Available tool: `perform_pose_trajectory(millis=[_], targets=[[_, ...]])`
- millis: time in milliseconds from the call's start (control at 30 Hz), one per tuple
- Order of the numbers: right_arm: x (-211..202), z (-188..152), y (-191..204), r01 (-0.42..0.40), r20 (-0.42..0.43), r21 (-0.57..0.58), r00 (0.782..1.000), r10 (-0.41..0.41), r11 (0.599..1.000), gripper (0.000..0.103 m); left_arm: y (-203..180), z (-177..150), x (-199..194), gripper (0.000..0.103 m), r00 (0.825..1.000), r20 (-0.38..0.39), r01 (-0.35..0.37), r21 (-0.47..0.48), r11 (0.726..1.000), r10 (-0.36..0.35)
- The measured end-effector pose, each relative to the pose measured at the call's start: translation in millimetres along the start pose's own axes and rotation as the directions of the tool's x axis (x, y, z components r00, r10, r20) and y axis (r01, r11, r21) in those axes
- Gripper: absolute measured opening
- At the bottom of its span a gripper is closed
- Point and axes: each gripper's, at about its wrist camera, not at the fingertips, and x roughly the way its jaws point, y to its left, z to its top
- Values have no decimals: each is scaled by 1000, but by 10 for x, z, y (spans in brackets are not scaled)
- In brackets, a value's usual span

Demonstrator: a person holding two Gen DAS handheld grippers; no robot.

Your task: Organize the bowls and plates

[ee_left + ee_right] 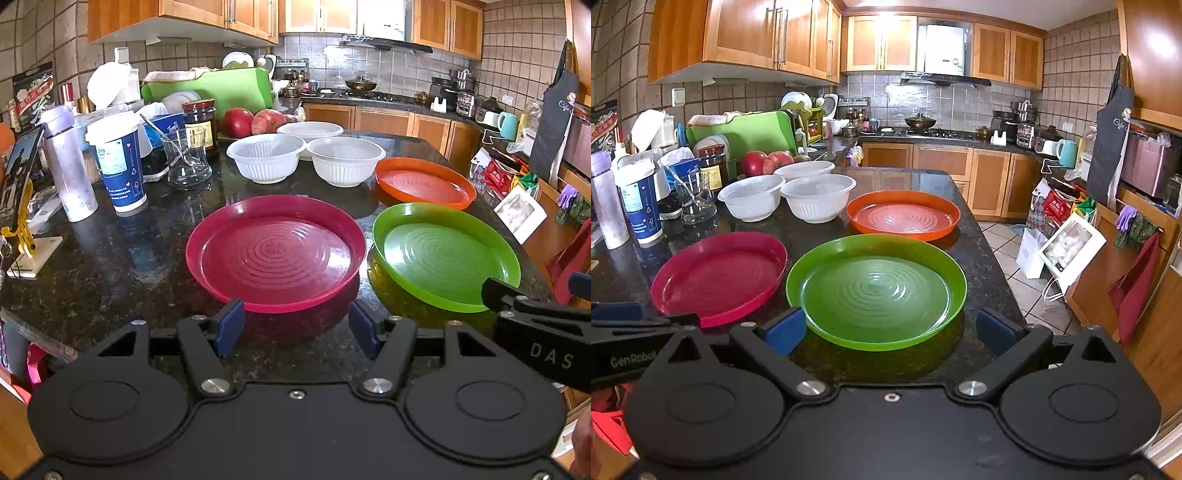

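Three plates lie flat and apart on the dark speckled tabletop [975, 236]: the red plate [275, 253] sits directly ahead of the left gripper [295, 328], the green plate [876, 291] directly ahead of the right gripper [890, 328], and the orange plate [903, 215] lies beyond the green one, near the tabletop's far right edge. Behind them three white bowls [267, 157] stand upright in a tight cluster, two in front and one behind. Both sets of jaws stand wide open and hold nothing, each hanging just short of the near rim of its plate. The plates look like thin moulded plastic with ridged floors and a low upturned rim, so they are probably light, fairly stiff and glossy enough to slip; the raised rim at the near edge seems the only place to pinch, since the flat floor offers nothing to close on. The bowls look like thin ribbed plastic too, likely light and a little flexible, best taken by the rolled lip, and they appear shaped to nest. The rearmost bowl is partly hidden by the two in front, so its depth cannot be judged, and whether the front bowls touch is unclear. The right gripper shows only as a black edge in the left view, and fisheye bending makes the plates' spacing hard to read
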Motion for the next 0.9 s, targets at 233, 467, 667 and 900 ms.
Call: perform_pose_trajectory(millis=[233,467,667,900], targets=[[40,7,-28,-2,-14,8,1000,2,1000,101,-28,-10,-1,65,1000,-5,-5,12,1000,5],[243,59,-36,-15,-113,-5,994,14,1000,98,-58,9,20,65,1000,-3,-28,32,999,29],[405,99,-42,-36,-168,5,985,37,999,98,-76,24,47,65,999,-9,-44,44,998,45],[481,139,-37,-54,-172,11,983,55,998,98,-72,36,90,65,998,-29,-49,45,998,51]])
